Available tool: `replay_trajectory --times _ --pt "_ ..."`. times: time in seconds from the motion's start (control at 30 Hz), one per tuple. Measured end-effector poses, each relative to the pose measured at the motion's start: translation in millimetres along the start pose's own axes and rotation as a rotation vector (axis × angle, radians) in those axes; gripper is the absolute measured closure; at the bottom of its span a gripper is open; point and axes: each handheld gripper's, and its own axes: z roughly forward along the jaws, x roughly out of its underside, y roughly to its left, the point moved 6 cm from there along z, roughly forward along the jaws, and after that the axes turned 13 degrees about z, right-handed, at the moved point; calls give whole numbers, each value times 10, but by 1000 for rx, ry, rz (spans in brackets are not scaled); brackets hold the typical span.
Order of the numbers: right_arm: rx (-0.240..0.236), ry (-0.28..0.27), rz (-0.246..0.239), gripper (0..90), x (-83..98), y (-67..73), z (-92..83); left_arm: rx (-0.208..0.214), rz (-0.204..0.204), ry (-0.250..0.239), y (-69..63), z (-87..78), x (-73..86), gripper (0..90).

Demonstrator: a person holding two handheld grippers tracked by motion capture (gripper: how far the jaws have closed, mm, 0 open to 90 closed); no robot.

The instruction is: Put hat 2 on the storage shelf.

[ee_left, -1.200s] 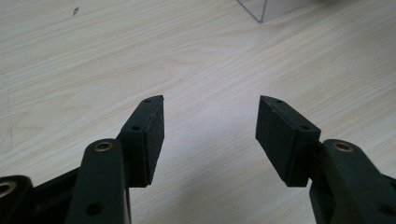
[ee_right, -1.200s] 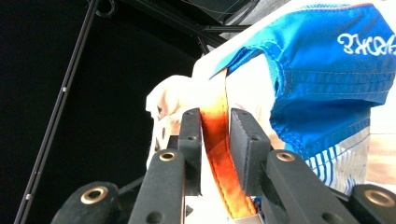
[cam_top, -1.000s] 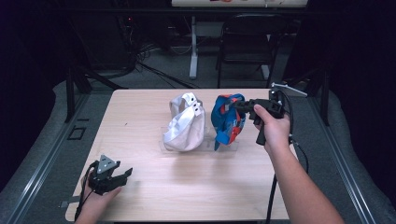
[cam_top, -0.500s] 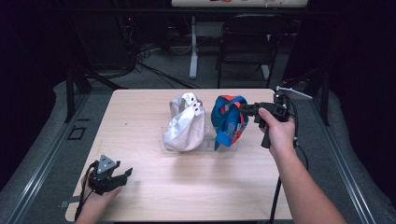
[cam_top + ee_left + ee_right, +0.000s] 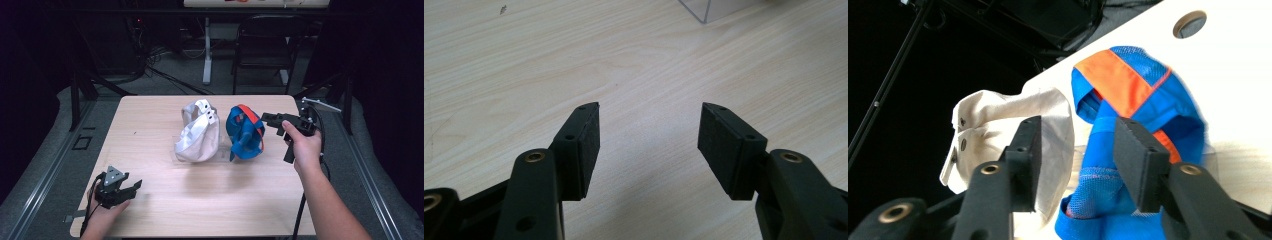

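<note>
A blue cloth piece with orange bands [image 5: 245, 134] stands bunched up at the table's middle. A white cloth piece with snaps [image 5: 196, 134] stands next to it on its left. My right gripper [image 5: 266, 120] hovers just right of the blue piece and points at it. Its jaws have just been opening, and they are open with nothing pressed between the pads. In the right gripper view the blue cloth [image 5: 1128, 95] and the white cloth [image 5: 998, 115] lie beyond my right gripper [image 5: 1079, 125]. My left gripper [image 5: 134, 187] rests open at the table's near left corner, and my left gripper [image 5: 651, 107] has bare wood between its jaws.
A clear plastic stand [image 5: 704, 9] lies under the two cloth pieces. The wooden table [image 5: 150, 115] has a round cable hole [image 5: 1189, 23] near its far right. A dark chair [image 5: 265, 45] and cables sit on the floor behind the table.
The right gripper was closed at the blue cloth; it has let go, opened and drawn back to the right. The left gripper has stayed put.
</note>
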Motion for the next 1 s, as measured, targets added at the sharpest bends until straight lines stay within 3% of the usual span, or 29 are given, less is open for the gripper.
replay_trajectory --times 0.17,0.4,0.53,0.77,1.0 --pt "15 -34 -34 495 36 -59 -17 0 -1 -4 3 1 -2 424" --pt "53 -32 -159 457 208 -124 -15 2 -6 -3 4 2 1 423" --pt "79 -39 -256 447 339 -166 -5 2 -4 -2 6 -1 2 423" --pt "86 -42 -341 440 550 -264 -31 3 -8 -5 16 -2 4 423" --pt "84 -53 -341 425 672 -424 -91 3 -9 -2 11 4 9 423"
